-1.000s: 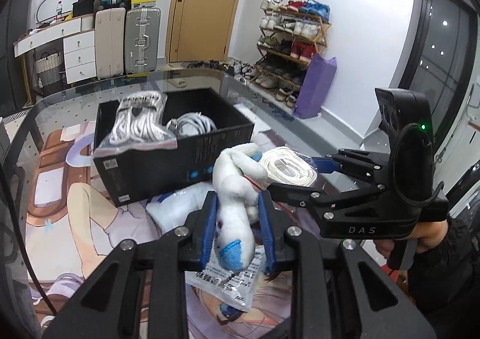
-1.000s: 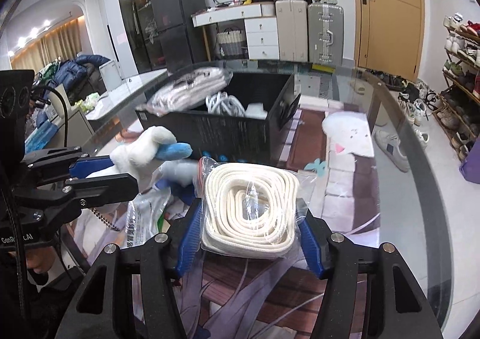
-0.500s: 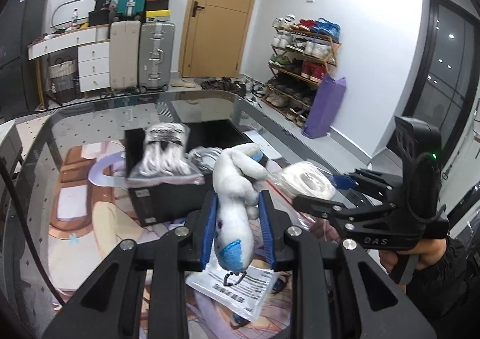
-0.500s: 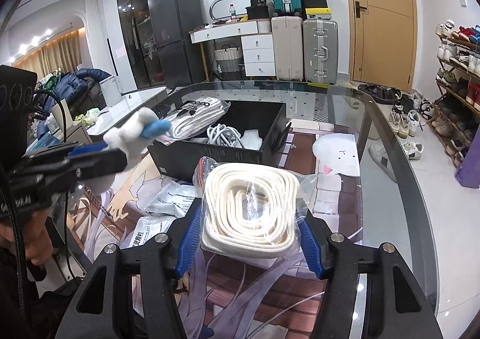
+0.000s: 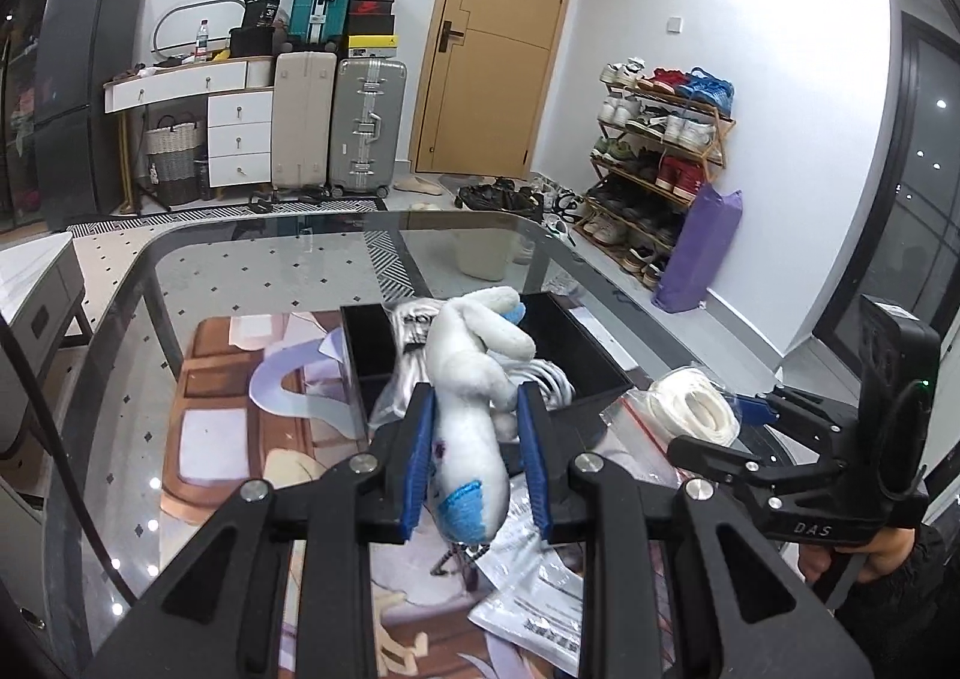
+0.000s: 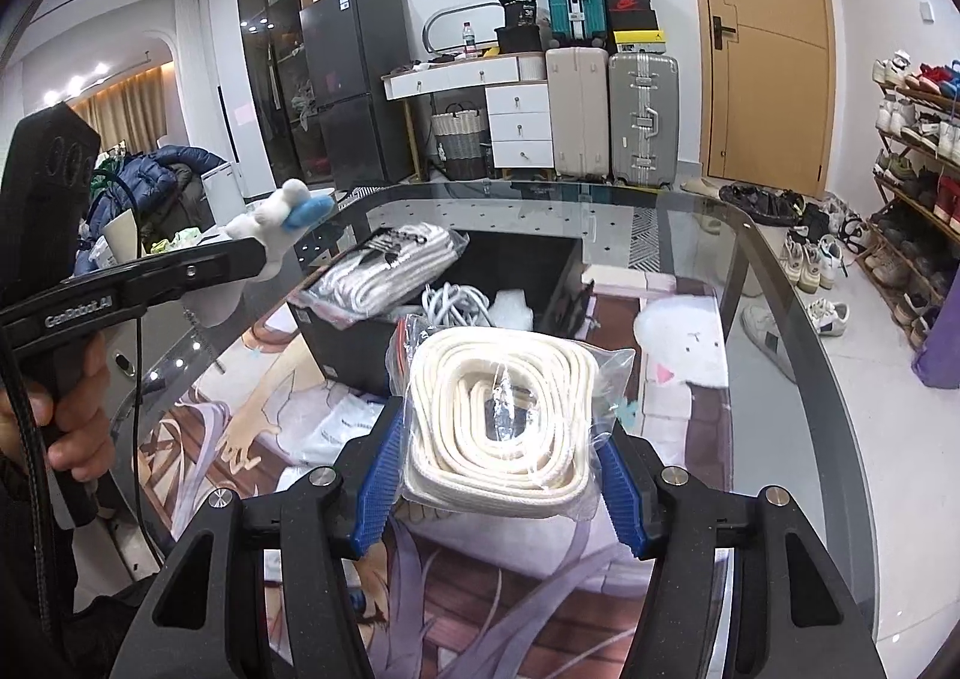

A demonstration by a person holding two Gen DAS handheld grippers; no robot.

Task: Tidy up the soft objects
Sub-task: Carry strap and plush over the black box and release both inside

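Mid-carry: left gripper (image 5: pixel 474 457) clamped on plush toy (image 5: pixel 474 403), right gripper (image 6: pixel 501 475) pinching bagged rope coil (image 6: pixel 501 421); next prob. lower both into black box (image 6: pixel 540 271).

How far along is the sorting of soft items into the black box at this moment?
Done: a bagged white bundle and a grey cord coil already sit in the black box. In hand: the left tool grips a white plush toy; the right tool holds a bagged cream rope, both above the table. Left: flat plastic packets lie on the mat.
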